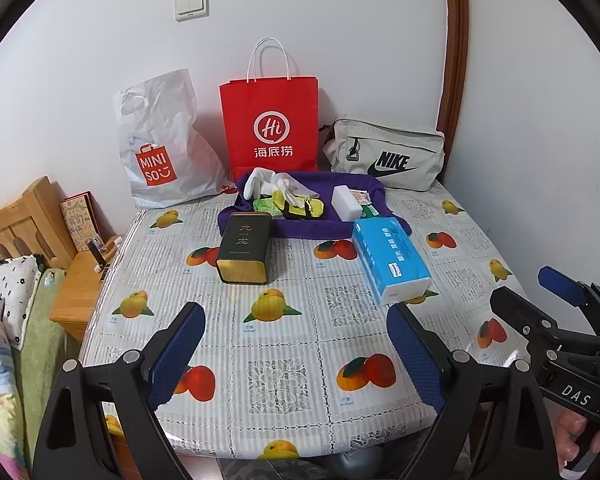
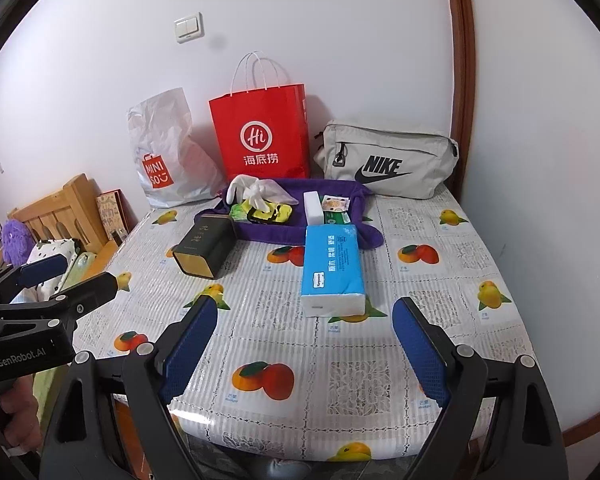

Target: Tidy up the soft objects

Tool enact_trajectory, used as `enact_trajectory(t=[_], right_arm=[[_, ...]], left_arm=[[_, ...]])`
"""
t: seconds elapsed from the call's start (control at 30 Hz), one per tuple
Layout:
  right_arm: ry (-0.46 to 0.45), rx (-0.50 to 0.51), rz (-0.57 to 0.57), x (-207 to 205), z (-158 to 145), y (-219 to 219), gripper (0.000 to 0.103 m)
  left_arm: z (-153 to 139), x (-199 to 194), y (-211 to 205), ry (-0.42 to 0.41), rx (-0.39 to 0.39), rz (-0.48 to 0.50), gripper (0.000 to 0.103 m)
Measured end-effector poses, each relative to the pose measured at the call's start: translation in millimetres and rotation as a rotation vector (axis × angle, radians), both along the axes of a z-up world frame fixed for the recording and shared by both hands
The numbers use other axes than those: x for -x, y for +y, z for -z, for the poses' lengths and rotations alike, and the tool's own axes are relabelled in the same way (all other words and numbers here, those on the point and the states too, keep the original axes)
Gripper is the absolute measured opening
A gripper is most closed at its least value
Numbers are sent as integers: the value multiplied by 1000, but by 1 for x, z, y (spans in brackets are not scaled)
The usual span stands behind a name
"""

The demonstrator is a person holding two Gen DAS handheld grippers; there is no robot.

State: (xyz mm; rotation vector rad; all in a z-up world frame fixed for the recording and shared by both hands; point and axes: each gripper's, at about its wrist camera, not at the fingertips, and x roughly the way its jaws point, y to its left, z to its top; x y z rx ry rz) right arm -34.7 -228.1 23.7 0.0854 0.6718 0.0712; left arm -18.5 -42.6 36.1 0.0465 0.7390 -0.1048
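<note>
Fruit-print table, tissue pack just beyond spread right gripper, left gripper spread.

Bright, even indoor light; sharp centre, strong fisheye bending and dark corners.

You're in a home bedroom: wooden bed headboard lower left, fruit-print tablecloth centre, shopping bags behind
</note>
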Motion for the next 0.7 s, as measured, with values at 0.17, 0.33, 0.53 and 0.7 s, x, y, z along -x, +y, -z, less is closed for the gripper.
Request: enact_trajectory(t=[0.17,0.33,0.53,0.7], right_arm=[[-1,1,0,1,1,1,89],[4,4,0,1,2,3,89],[-3,5,0,0,2,2,89],[-1,2,-3,-1,3,4,89]], left_arm=[[0,1,-1,0,0,1,92],[-1,1,0,-1,-1,0,92],[0,-1,5,6,1,-8,92],[1,-2,8,8,-1,-7,92]])
